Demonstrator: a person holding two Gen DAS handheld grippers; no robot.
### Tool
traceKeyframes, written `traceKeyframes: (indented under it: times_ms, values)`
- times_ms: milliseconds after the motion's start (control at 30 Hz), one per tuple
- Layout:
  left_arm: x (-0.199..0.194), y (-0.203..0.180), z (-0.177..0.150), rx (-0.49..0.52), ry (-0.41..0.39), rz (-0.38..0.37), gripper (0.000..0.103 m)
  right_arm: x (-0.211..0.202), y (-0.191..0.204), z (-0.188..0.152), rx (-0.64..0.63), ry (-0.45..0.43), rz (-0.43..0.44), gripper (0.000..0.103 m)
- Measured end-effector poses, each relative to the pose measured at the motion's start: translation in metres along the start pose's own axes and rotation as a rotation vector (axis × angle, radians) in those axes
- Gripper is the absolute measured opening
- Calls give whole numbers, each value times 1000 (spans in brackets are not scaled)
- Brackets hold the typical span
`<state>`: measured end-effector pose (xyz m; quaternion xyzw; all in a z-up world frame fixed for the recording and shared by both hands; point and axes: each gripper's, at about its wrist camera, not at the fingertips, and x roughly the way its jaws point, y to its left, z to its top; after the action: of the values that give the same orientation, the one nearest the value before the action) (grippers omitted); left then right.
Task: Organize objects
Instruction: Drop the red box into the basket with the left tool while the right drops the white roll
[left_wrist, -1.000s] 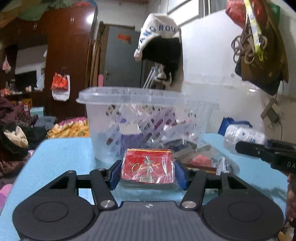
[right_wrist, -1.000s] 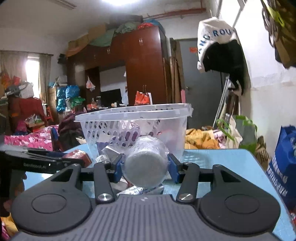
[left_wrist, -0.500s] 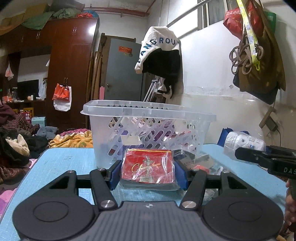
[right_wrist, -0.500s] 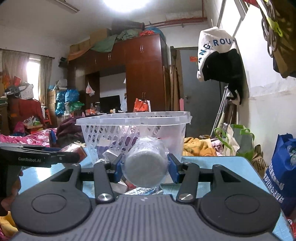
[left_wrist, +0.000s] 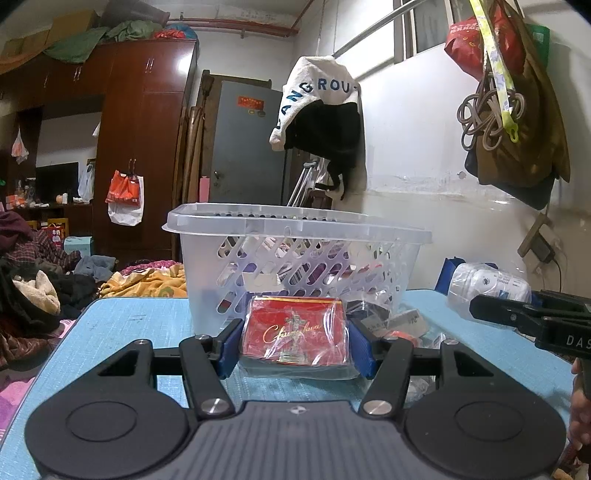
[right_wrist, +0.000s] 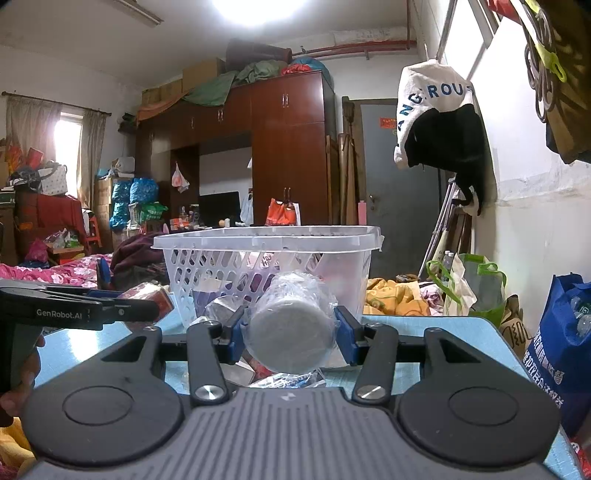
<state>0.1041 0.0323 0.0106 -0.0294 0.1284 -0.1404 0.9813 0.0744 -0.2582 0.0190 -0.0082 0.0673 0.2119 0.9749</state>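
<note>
My left gripper (left_wrist: 295, 339) is shut on a red packet with gold lettering in clear wrap (left_wrist: 295, 330), held just above the blue table in front of the clear plastic basket (left_wrist: 295, 229). My right gripper (right_wrist: 290, 330) is shut on a white plastic-wrapped bottle (right_wrist: 291, 325), also in front of the basket (right_wrist: 266, 238). The bottle shows at the right of the left wrist view (left_wrist: 487, 284). The red packet shows at the left of the right wrist view (right_wrist: 147, 295).
Several small wrapped items (left_wrist: 391, 321) lie on the blue table (left_wrist: 122, 325) by the basket's base. Several items lie inside the basket. A white wall with hanging bags (left_wrist: 517, 122) is to the right. A blue bag (right_wrist: 561, 350) stands beside the table.
Both grippers have tilted up and drawn back slightly from the basket, each still holding its object. The basket sits lower and smaller in both views.
</note>
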Motion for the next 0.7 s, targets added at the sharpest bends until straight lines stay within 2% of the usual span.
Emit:
traceKeyframes:
  times_ms: [133,267,333,433,567,633,700]
  values:
    - [-3,1,-1,3,-17,-8,63,-1,1,1,-5,-6,-4,52]
    - [-10,9,8,-36,-56,-58,63,-7,0,3,5,-27,25,52]
    - [-11,11,23,-48,-66,-61,63,-10,-1,14,18,-27,74,52]
    - [-7,11,63,-35,-111,-48,63,-5,8,48,-41,-73,42,52]
    - [33,16,121,-63,-76,-22,63,42,11,102,-101,-87,24,52]
    - [62,22,138,-92,-18,14,63,82,8,119,-116,-35,-10,53]
    - [88,31,144,-124,14,71,63,107,2,121,-113,-32,-25,54]
